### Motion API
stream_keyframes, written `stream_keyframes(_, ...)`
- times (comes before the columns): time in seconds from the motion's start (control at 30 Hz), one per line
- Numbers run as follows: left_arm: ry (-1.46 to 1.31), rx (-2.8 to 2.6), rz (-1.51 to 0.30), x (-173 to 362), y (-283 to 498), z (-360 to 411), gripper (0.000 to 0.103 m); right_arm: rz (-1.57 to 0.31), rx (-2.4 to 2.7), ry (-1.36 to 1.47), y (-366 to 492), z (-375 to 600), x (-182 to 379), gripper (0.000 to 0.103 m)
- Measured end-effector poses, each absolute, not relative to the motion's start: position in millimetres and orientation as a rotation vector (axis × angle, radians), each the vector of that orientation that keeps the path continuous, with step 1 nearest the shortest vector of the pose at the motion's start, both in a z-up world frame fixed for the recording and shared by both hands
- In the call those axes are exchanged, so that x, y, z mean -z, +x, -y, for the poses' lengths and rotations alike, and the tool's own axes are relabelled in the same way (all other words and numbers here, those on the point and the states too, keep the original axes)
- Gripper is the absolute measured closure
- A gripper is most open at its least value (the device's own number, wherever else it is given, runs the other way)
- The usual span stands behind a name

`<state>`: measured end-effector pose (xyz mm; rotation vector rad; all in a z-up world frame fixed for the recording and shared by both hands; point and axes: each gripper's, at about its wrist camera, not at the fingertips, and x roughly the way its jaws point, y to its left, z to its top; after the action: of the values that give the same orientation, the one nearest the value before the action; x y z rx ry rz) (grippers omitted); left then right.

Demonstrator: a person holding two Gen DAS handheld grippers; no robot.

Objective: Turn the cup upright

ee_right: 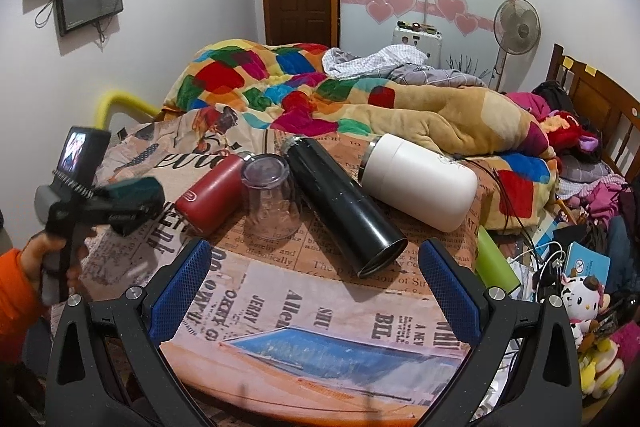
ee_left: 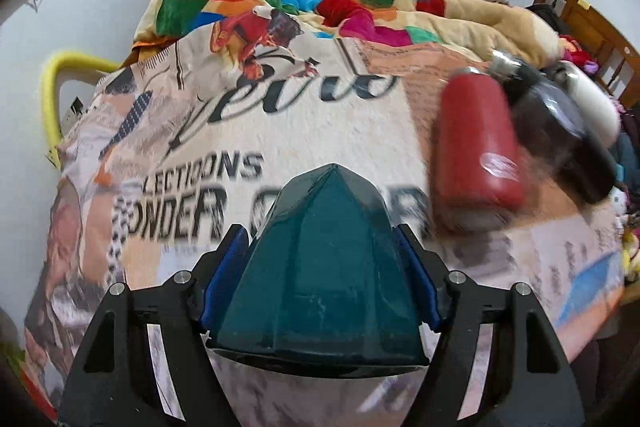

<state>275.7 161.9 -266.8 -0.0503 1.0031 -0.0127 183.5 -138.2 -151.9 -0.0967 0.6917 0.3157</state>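
My left gripper (ee_left: 320,247) is shut on a dark teal faceted cup (ee_left: 320,267), held above the newspaper-print bed cover with its wide rim toward the camera. In the right wrist view the same gripper (ee_right: 132,203) holds the teal cup (ee_right: 136,197) sideways at the left, above the cover. My right gripper (ee_right: 312,279) is open and empty above the cover's near part. A clear glass cup (ee_right: 270,197) stands upside down between a red bottle (ee_right: 214,195) and a black flask (ee_right: 344,207).
A red bottle (ee_left: 476,143), a black flask (ee_left: 560,123) and a white flask (ee_left: 592,99) lie on the cover; the white flask (ee_right: 420,179) also shows in the right wrist view. A colourful quilt (ee_right: 280,87) is heaped behind. A green bottle (ee_right: 496,263), toys and clutter sit at the right.
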Motion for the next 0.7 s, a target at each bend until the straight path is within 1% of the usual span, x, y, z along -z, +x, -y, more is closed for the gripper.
stream_keyframes(0.2, -0.066, 0.093, -0.963, 240, 243, -128, 0.03, -0.675, -0.323, -0.103, 174, 139, 144, 0.0)
stream_keyframes(0.4, -0.027, 0.213, -0.912, 217, 229, -70, 0.03, -0.654, -0.323, -0.099, 166, 143, 136, 0.0)
stream_keyframes(0.53, 0.024, 0.278, -0.907, 219, 234, -29, 0.03, -0.648, -0.317, -0.095, 163, 148, 134, 0.0)
stream_keyframes(0.7, 0.07, 0.349, -0.93, 241, 245, 21, 0.03, -0.656, -0.3, -0.089, 164, 159, 139, 0.0)
